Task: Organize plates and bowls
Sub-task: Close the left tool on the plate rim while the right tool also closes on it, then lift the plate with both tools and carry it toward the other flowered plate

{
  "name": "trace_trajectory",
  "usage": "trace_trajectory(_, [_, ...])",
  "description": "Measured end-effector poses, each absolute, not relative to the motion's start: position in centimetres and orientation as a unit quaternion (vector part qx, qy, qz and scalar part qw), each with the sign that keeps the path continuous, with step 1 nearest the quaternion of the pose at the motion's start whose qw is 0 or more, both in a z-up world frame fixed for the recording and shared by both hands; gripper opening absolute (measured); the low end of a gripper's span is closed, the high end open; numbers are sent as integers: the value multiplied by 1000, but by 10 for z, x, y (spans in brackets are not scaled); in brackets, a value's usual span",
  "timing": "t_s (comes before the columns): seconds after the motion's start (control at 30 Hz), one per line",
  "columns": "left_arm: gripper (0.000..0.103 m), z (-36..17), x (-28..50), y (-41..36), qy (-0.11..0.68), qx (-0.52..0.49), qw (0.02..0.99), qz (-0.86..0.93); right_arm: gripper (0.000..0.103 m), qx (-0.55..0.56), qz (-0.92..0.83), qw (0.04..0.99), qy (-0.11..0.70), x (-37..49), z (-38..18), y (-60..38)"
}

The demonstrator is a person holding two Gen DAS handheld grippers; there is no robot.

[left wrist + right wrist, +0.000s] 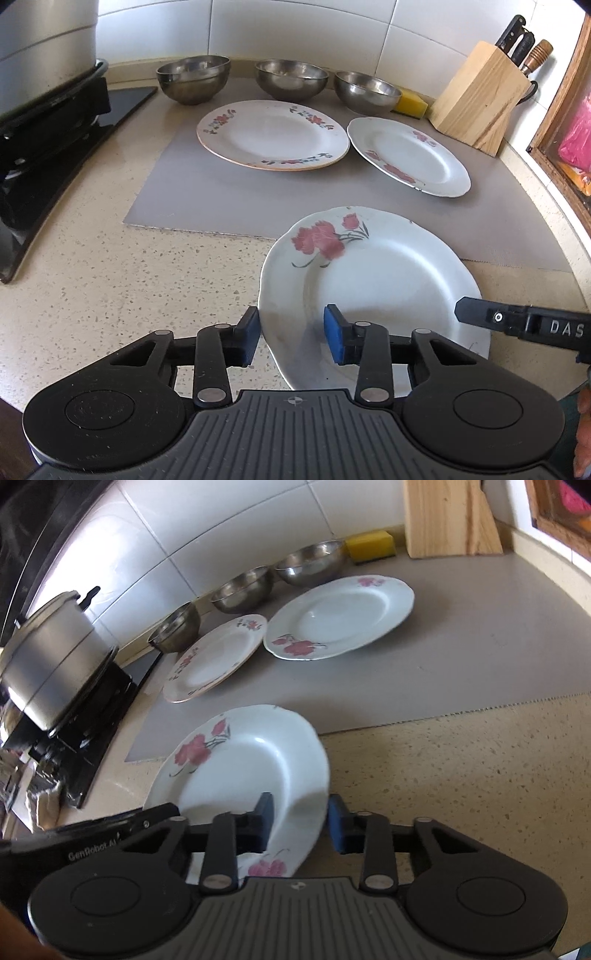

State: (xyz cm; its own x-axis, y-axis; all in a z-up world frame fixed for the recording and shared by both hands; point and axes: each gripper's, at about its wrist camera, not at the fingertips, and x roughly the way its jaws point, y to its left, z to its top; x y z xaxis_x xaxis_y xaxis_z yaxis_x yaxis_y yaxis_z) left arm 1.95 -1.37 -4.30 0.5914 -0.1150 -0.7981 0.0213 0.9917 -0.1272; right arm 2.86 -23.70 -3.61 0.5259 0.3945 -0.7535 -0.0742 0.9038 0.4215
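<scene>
A smooth white plate (373,295) with wavy edges and pink flowers sits tilted at the front of the counter, partly over the gray mat (221,199). The left gripper (291,334) pinches its rim on one side with blue rubber pads, one pad under and one pad on top. The right gripper (301,823) pinches the rim on the other side the same way. There are three plates in all. The round plate with little flowers around its edge (273,134) lies flat on the mat at twelve o'clock from the held plate. The second pink-flower plate (408,157) lies just beside it, at about one o'clock. Behind them stand three shiny metal bowls in a row by the tiled wall: the left bowl (193,78), the middle bowl (291,80) and the right bowl (366,91). A yellow sponge (409,103) sits near the right bowl. A wooden knife block (480,98) holds dark handles at two o'clock. A big metal pot (51,657) sits on the black stove (48,147) at ten o'clock. The counter (110,288) is speckled stone, cream with small dots.
</scene>
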Motion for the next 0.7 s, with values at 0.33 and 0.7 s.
trace_trajectory(0.33, [38, -38, 20, -12, 445, -49, 894, -26, 10, 182, 145, 856, 461, 29, -37, -237])
trace_trajectory(0.7, [38, -32, 25, -8, 428, -39, 903, -18, 10, 175, 160, 861, 450, 34, -35, -230])
